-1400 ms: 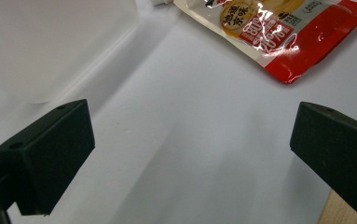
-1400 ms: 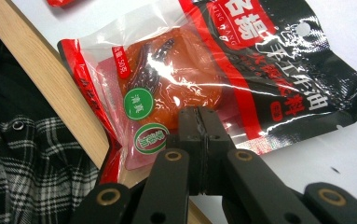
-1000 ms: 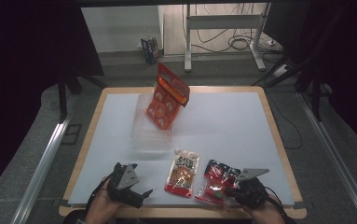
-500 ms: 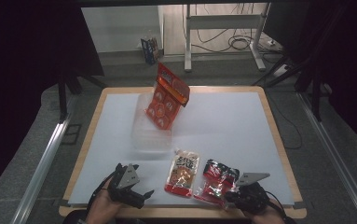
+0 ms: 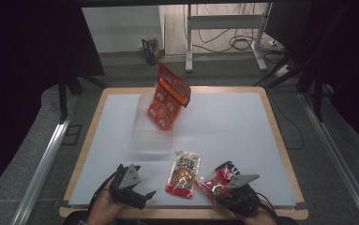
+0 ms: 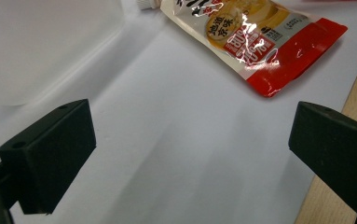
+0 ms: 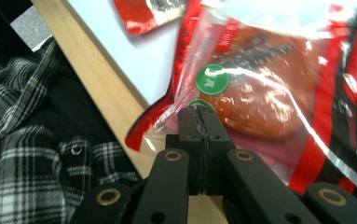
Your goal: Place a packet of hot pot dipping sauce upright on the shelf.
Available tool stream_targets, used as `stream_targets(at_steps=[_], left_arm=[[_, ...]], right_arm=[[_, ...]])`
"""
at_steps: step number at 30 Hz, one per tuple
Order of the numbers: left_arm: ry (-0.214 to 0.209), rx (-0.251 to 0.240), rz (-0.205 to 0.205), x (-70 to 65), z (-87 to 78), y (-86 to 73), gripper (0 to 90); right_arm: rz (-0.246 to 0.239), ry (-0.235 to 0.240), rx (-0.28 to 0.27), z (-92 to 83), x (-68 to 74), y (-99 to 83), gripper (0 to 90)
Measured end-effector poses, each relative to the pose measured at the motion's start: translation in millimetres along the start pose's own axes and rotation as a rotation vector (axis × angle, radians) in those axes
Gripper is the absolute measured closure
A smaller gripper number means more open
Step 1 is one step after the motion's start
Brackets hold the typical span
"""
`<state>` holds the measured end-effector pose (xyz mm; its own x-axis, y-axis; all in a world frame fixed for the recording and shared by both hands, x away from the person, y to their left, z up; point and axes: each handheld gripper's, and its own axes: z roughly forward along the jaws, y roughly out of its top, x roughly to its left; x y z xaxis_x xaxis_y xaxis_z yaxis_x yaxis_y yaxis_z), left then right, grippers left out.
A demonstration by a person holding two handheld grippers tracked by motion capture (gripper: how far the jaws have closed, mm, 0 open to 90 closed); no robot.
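Observation:
At the front right of the table, my right gripper point(image 5: 224, 191) point(image 7: 198, 112) is shut on the clear sealed edge of a red snack packet point(image 5: 216, 180) point(image 7: 264, 88) with green round labels. Its jaws have just been closing tighter on that edge. The packet hangs partly over the wooden front edge. At the front left, my left gripper point(image 5: 143, 182) point(image 6: 190, 140) stands open just above the white mat, with nothing between its jaws. A white, orange and red pouch point(image 5: 183, 173) point(image 6: 255, 32) lies flat on the mat between the two grippers.
A clear plastic bin point(image 5: 153, 133) point(image 6: 50, 46) stands mid-table with a tall red bag point(image 5: 168, 96) of round snacks leaning in it. A white mat point(image 5: 233, 126) covers the wooden table. A plaid sleeve point(image 7: 22, 140) lies below the front edge.
My right gripper has shifted slightly towards the front edge with the red packet still in its jaws. The left gripper, pouch and bin have kept still.

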<state>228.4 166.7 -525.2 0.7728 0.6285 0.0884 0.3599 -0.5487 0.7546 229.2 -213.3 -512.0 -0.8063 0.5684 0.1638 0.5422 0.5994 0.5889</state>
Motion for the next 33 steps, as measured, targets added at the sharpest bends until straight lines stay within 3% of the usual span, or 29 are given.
stream_targets(at_steps=[9, 11, 13, 17, 23, 28, 33], left_arm=[[-0.046, -0.014, -0.033, -2.0, 5.2, 9.4, 1.4], [-0.064, -0.024, -0.035, -5.0, 8.2, 14.0, 1.4], [-0.107, -0.046, -0.055, -9.0, 11.9, 20.2, 1.5], [-0.126, -0.055, -0.043, -19.2, 20.1, 30.2, 5.4], [-0.179, -0.077, 0.014, -34.0, 32.2, 45.8, 20.0], [-0.236, -0.100, 0.037, -42.6, 43.1, 58.6, 40.2], [-0.283, -0.115, 0.048, -50.5, 59.0, 73.8, 58.8]], right_arm=[[-0.018, -0.072, -0.013, 10.4, -1.2, 13.6, 88.6], [-0.024, -0.076, -0.015, 10.3, -0.6, 13.6, 88.3], [-0.025, -0.064, -0.017, 8.5, -0.7, 13.7, 84.5], [-0.025, -0.072, -0.040, -0.3, -3.5, 12.3, 78.5], [-0.010, -0.119, -0.056, -10.3, -11.1, 8.1, 65.1], [-0.015, -0.184, -0.068, -19.6, -18.3, 2.0, 53.9], [0.012, -0.234, -0.085, -28.5, -26.2, -3.3, 40.8]])
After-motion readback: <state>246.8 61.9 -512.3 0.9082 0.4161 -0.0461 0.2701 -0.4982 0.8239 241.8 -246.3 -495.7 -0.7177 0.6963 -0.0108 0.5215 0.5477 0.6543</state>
